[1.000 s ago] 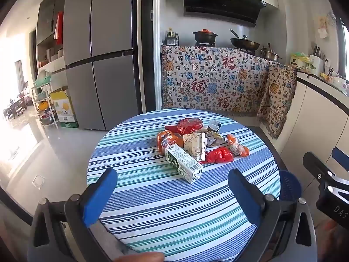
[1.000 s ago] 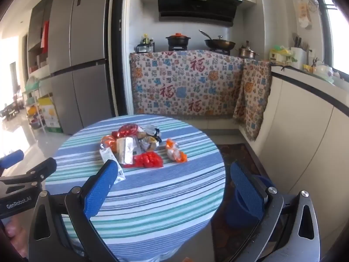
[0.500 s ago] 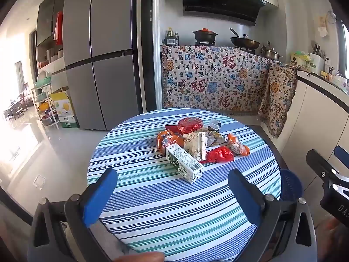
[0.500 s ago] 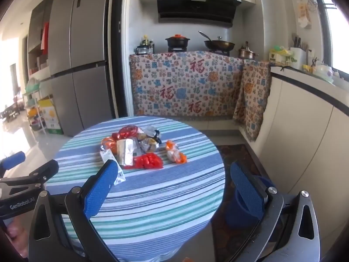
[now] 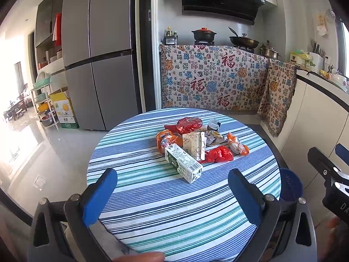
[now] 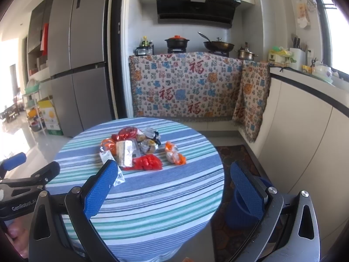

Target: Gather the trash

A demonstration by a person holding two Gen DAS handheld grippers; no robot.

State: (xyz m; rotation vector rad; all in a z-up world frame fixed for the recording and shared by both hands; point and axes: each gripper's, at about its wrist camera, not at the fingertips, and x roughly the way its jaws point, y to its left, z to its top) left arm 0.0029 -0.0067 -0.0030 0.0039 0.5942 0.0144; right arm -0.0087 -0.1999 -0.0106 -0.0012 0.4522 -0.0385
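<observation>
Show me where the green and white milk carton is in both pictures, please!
Left wrist view: the milk carton lies near the middle, at the front of the trash pile, fully visible.
Right wrist view: the carton sits left of centre, partly hidden behind the right gripper's left finger.
Shared landmark: the crumpled red wrapper lies just right of it.
</observation>
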